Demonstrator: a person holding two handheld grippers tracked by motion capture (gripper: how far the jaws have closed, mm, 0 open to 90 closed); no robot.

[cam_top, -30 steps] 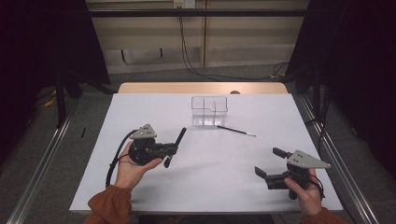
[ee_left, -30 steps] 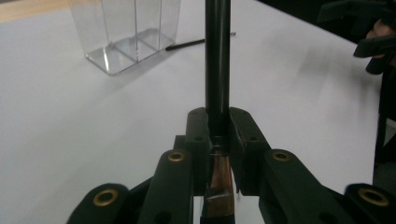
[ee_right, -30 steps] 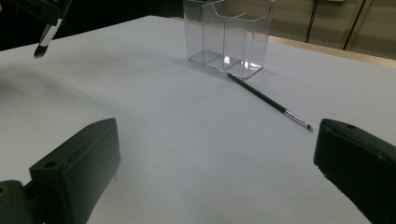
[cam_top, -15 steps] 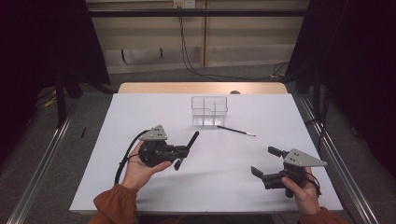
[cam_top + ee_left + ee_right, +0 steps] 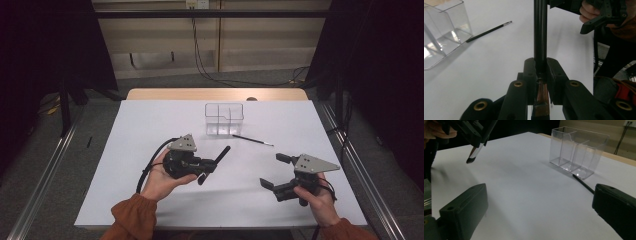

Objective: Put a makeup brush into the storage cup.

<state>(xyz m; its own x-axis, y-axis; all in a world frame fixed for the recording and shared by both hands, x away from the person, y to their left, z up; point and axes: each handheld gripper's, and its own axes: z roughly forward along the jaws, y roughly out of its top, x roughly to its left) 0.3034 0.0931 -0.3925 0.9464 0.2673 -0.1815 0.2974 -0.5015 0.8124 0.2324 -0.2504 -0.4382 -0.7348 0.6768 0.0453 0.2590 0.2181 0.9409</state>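
Nearest us, the right gripper [image 5: 276, 172] sat at the near right of the white table [image 5: 125, 150], held low in the person's hand. Its 2 jaws stood wide apart and held nothing; the right gripper view looked out between them over bare tabletop.

A little farther in, left of centre, the left gripper [image 5: 209, 167] was held above the table, its jaws shut on a black makeup brush [image 5: 219, 156]. In the left gripper view, the jaws pinched the brush [image 5: 540, 37] near its coppery ferrule, so that the long black handle ran straight out ahead of them. In the high view, that long axis slanted up and to the right, with the handle end aimed roughly towards the organiser. In the right gripper view, the bristle tip [image 5: 472, 157] hung below the jaws, clear of the table.

Farther back, a second, thinner brush [image 5: 252, 140] lay flat on the table, one end just beside the clear plastic organiser [image 5: 224, 120], its long axis running away to the right.

The organiser stood upright at the far middle, its compartments looking empty.

We judged the work early: 1 brush lifted but not yet placed, the other not yet picked up.
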